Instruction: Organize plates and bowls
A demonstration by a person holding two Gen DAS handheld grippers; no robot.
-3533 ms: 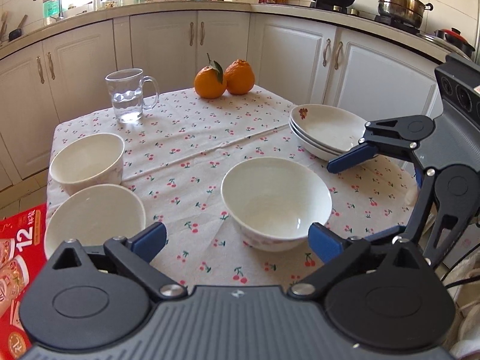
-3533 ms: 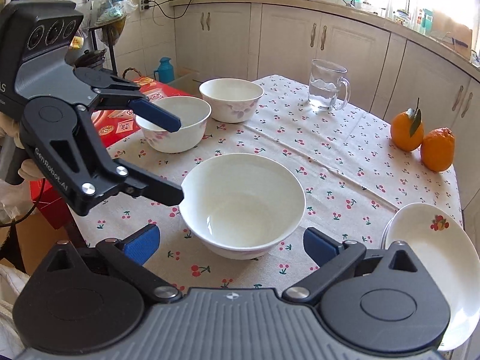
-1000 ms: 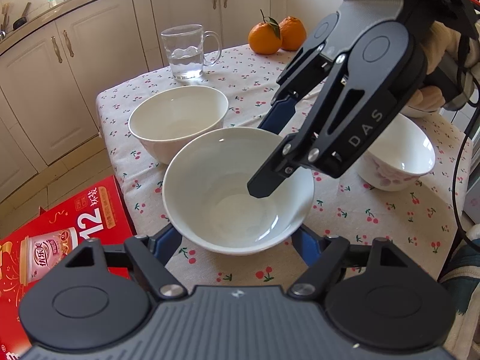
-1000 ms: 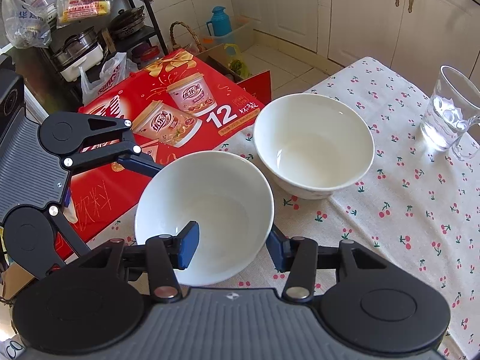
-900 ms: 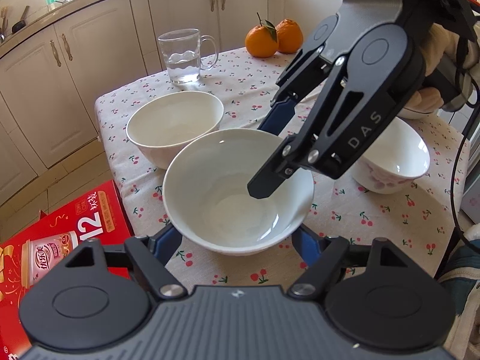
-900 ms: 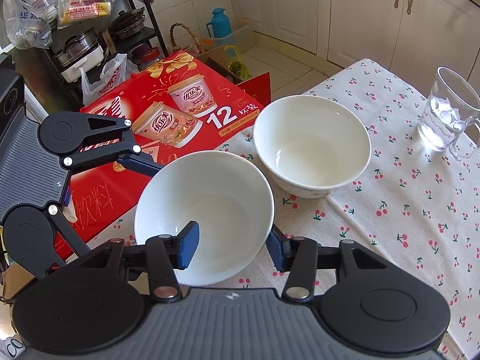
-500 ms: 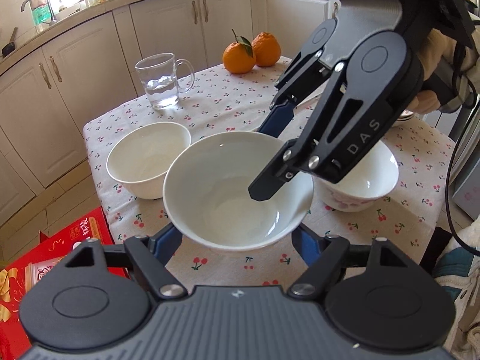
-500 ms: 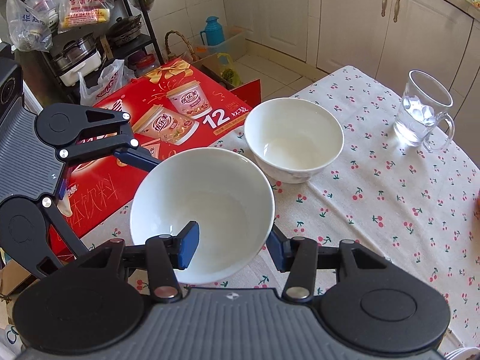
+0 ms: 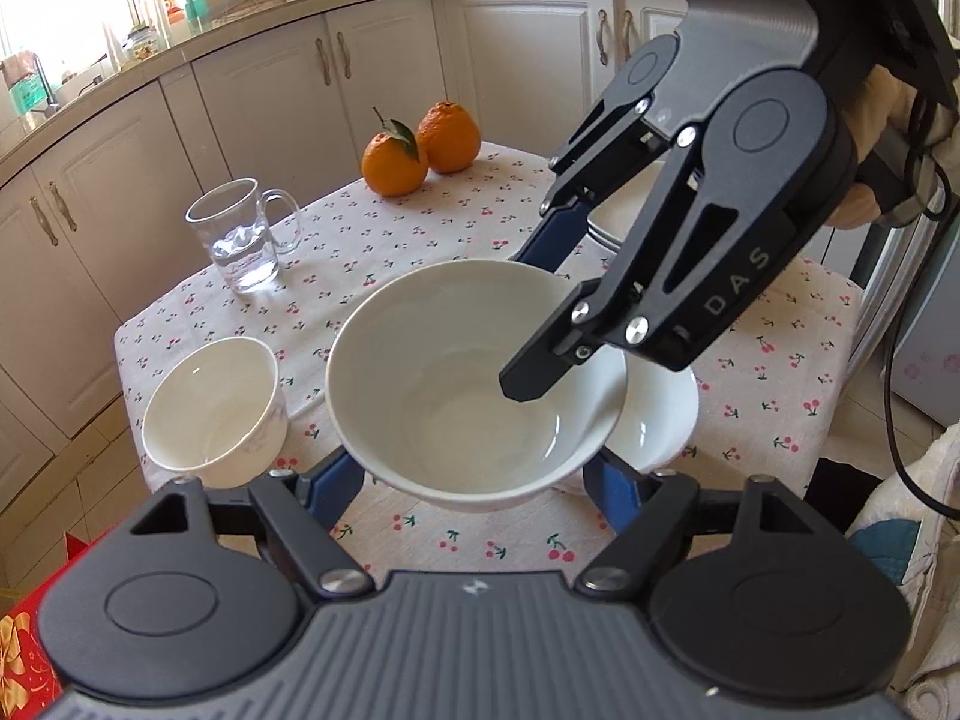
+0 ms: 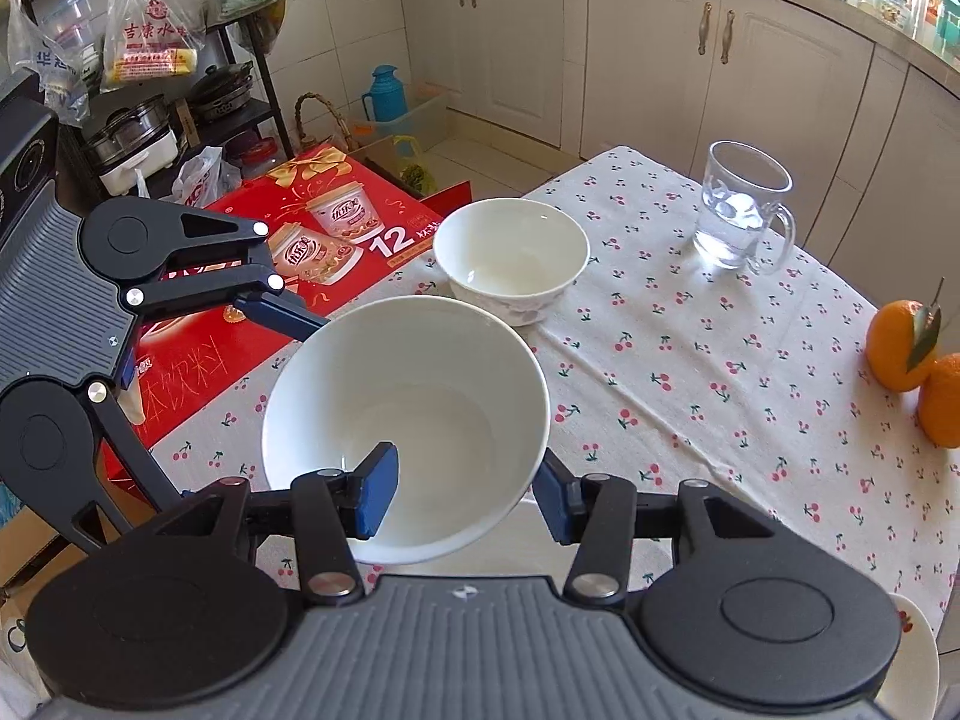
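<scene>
A large white bowl (image 9: pixel 456 384) (image 10: pixel 408 414) hangs above the table, held by both grippers. My left gripper (image 9: pixel 474 492) is shut on its outer wall from both sides. My right gripper (image 10: pixel 465 498) is shut on its rim, one pad inside, one outside. Right under it sits a second white bowl (image 9: pixel 660 420), mostly hidden. A third, smaller white bowl (image 9: pixel 210 414) (image 10: pixel 510 258) stands near the table corner. Stacked white plates (image 9: pixel 618 222) show behind my right gripper, and a plate edge (image 10: pixel 918 636) shows at the lower right.
A glass mug with water (image 9: pixel 240 234) (image 10: pixel 741 216) and two oranges (image 9: pixel 420 150) (image 10: pixel 918 360) stand on the cherry-print tablecloth (image 9: pixel 780 360). A red carton (image 10: pixel 252 300) lies on the floor beside the table. White cabinets stand behind.
Both grippers have lifted the large bowl and carried it over the second bowl, away from the smaller bowl. The grip has stayed the same.
</scene>
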